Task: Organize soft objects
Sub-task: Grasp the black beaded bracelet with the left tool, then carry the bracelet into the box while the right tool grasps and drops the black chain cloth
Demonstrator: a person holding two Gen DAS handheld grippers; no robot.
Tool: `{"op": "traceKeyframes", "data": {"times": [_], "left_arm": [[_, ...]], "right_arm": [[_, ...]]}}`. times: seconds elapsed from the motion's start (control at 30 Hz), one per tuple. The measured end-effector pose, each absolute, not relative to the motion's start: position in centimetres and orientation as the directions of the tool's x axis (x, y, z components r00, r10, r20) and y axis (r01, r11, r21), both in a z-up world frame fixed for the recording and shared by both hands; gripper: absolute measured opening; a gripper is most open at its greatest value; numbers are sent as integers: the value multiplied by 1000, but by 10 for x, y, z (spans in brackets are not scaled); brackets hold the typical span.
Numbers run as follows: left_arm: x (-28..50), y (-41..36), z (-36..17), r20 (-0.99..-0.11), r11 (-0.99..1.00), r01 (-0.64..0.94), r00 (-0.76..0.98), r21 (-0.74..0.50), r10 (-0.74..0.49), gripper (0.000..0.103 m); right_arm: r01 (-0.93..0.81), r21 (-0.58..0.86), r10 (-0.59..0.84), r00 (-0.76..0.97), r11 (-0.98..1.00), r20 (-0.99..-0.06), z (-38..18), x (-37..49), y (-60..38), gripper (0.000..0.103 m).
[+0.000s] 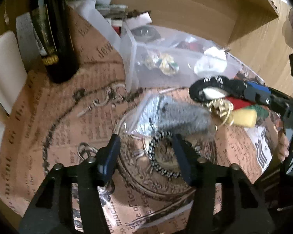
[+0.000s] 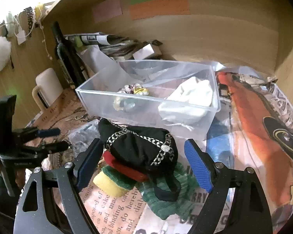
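The right hand-held gripper (image 2: pixel 144 160) is held low, jaws spread around a black pouch (image 2: pixel 144 148) piled on colored cloths, not clenched. The left hand-held gripper (image 1: pixel 146 152) is held released above a gray furry piece (image 1: pixel 183 115). A clear bin (image 2: pixel 146 101) is seen whole only from the right wrist.

We see left wrist view smeared by motion blur; print on desk covering (image 1: pixel 99 101) unreadable. Black pouch (image 2: pixel 142 148) hides most of red item (image 2: pixel 125 165) under it. Dark bottle (image 1: pixel 54 39) cut off by top edge.
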State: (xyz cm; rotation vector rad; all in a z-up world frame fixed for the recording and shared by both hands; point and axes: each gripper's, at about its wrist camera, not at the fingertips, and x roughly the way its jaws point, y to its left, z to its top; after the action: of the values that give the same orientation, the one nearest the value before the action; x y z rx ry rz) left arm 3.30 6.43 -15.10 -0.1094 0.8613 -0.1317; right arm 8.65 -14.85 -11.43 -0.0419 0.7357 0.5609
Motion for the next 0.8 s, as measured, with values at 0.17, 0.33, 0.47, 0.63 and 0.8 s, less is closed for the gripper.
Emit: {"op": "traceKeyframes", "data": {"times": [0.17, 0.33, 0.47, 0.63, 0.8], "left_arm": [[32, 63, -153, -738, 986, 85, 656, -141, -162, 22], [30, 63, -154, -733, 990, 78, 666, -116, -139, 8], [26, 65, -148, -717, 991, 72, 685, -115, -133, 7], [21, 67, -129, -679, 992, 57, 725, -109, -116, 6], [19, 71, -103, -626, 994, 40, 774, -99, -93, 6]], "right_arm": [[-496, 183, 482, 585, 849, -652, -117, 90, -149, 63], [-508, 184, 492, 580, 842, -650, -118, 89, -148, 50], [-510, 185, 496, 584, 840, -643, -116, 90, -147, 36], [-514, 177, 499, 601, 840, -624, -109, 88, -150, 30], [-511, 173, 503, 630, 842, -591, -97, 85, -156, 30]]}}
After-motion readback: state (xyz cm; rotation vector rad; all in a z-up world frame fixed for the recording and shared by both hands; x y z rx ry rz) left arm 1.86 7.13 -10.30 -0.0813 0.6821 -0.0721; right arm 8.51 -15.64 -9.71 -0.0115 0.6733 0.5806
